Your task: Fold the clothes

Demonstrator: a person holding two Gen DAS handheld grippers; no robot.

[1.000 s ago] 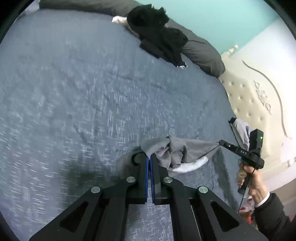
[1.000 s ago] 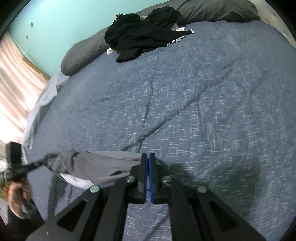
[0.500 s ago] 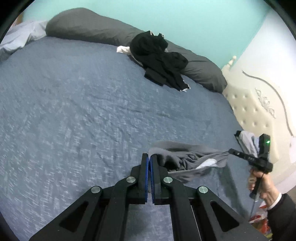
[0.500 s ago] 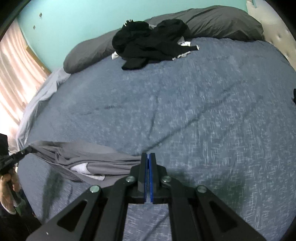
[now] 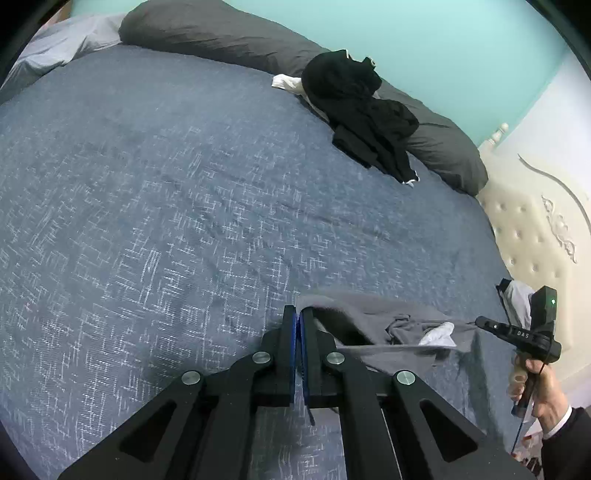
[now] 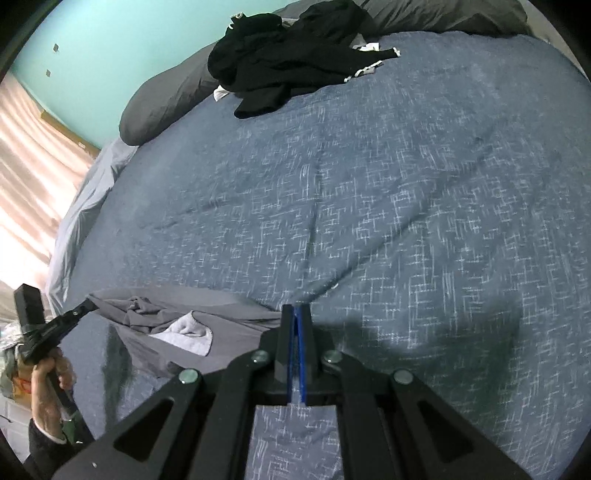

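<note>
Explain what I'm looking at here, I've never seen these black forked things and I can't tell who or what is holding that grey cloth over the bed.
No robot arm here: a person holds a hand-held pinching tool in each hand. Each tool carries a wide-angle camera looking along its two fingers, so each picture is one tool's own view.

In the left view, the left tool fills the bottom, shut on one end of the grey garment. Off to the side you see the person's right hand gripping the other tool.

The right view mirrors this: the right tool is shut on the garment's other end, and the left hand shows at the edge.

The garment hangs stretched between them, low over the blue bedspread. At the far side, a heap of black clothes lies against dark grey pillows.
</note>
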